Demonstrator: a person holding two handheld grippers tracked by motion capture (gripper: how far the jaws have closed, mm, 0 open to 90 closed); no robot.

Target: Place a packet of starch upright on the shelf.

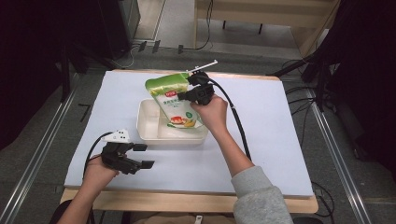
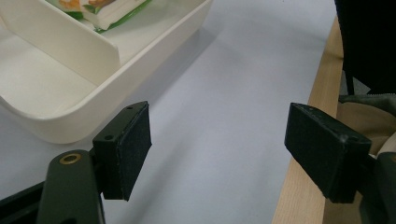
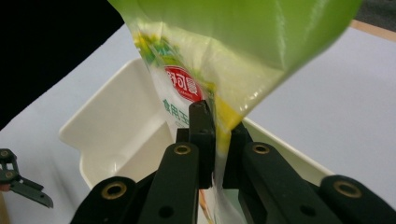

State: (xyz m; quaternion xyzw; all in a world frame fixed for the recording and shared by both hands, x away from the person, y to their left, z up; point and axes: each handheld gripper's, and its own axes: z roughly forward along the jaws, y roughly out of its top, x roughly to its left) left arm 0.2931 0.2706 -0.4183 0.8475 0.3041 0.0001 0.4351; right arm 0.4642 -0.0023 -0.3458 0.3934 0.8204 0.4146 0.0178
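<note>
My right gripper (image 1: 192, 93) is clamped on the bag's (image 1: 175, 100) right edge, so the bag hangs long-axis down with its bottom in the tray (image 1: 148, 133). Left gripper (image 1: 141, 156) sits wide open and empty near the table's near-left corner, way further from the bag.

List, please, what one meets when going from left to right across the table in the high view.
Left gripper, open, at the near left → white tray → green bag standing in it → right gripper clamped on the bag's edge.

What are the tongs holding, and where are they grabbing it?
The right tongs pinch the green bag by its side edge, over the white tray. The left tongs are open, holding nothing.
</note>
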